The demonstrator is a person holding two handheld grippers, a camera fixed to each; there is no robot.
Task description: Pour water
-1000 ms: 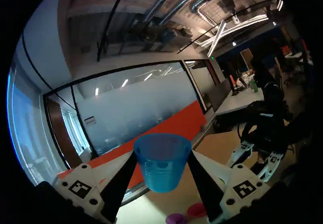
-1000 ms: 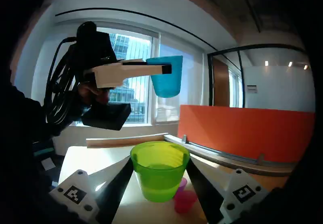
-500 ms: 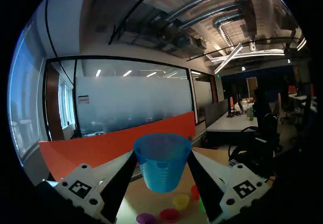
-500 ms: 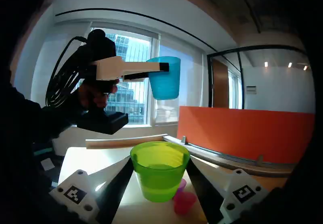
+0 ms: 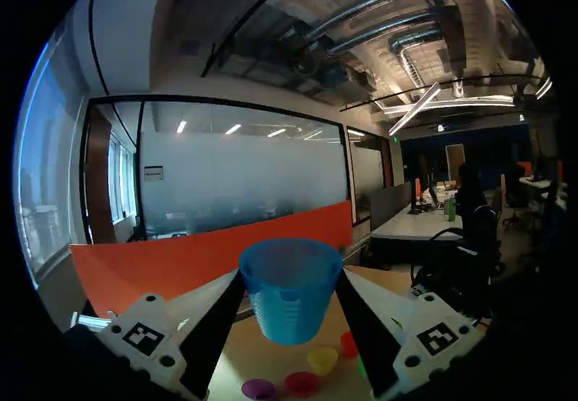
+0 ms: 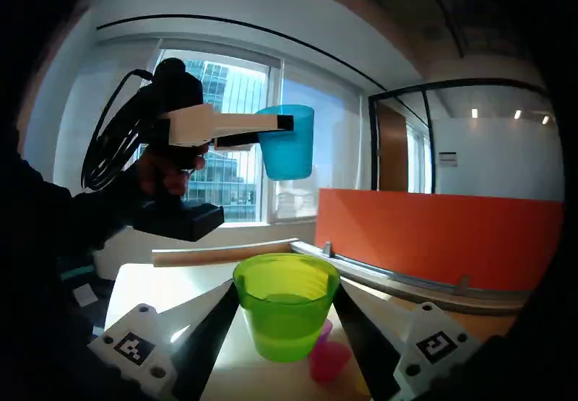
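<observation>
Holding | left tool clamps blue cup upright; right tool clamps green cup | risk: high, offset pour splashing desk

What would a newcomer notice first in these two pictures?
First, the blue cup held in the left gripper, high above the table and in front of the bright window. Next, the green cup clamped in the right gripper, lower and close to the camera, with a long orange panel behind it.
</observation>
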